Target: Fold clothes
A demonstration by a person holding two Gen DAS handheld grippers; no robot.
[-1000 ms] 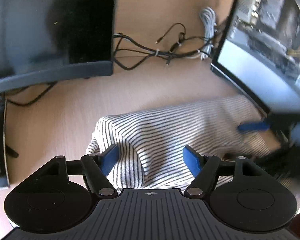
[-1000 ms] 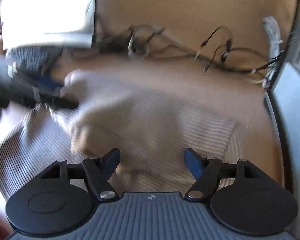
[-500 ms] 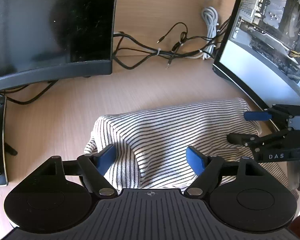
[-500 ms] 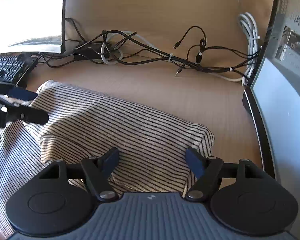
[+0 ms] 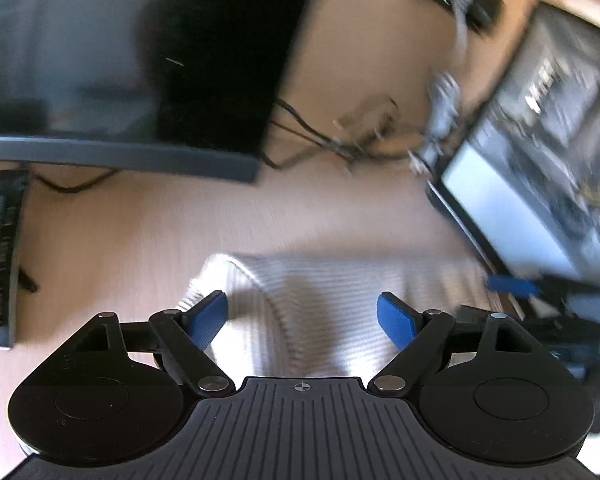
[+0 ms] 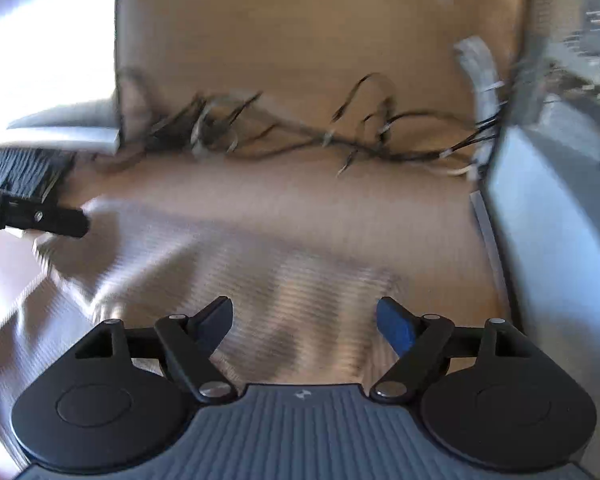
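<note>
We hold both tongs wide, and both have just been opening more. The left gripper (image 5: 302, 316) has its blue pads apart over the striped garment (image 5: 340, 300), with cloth visible between them but not pressed, so we judge that nothing is held. The right gripper (image 6: 304, 320) is the same: wide jaws and the striped cloth (image 6: 260, 280) under the gap, no grip on it.

The garment lies on the wooden desk (image 5: 140, 240), at 6 o'clock in both wrist views, close below the fingers. It looks already folded into a thick bundle with a rounded fold edge at its far side. We think the tongs are wide because a fold is finished and the cloth was let go.

In the right wrist view the other tool comes in at 9 o'clock, at the left end of the cloth. In the left wrist view the right tool shows at 3 o'clock, beside the computer case (image 5: 540, 140). The monitor (image 5: 120, 60) stands at 11 o'clock, the cables (image 6: 300, 136) at 12 o'clock, well apart from the cloth. Both pictures are blurred, so fine creases cannot be told.
</note>
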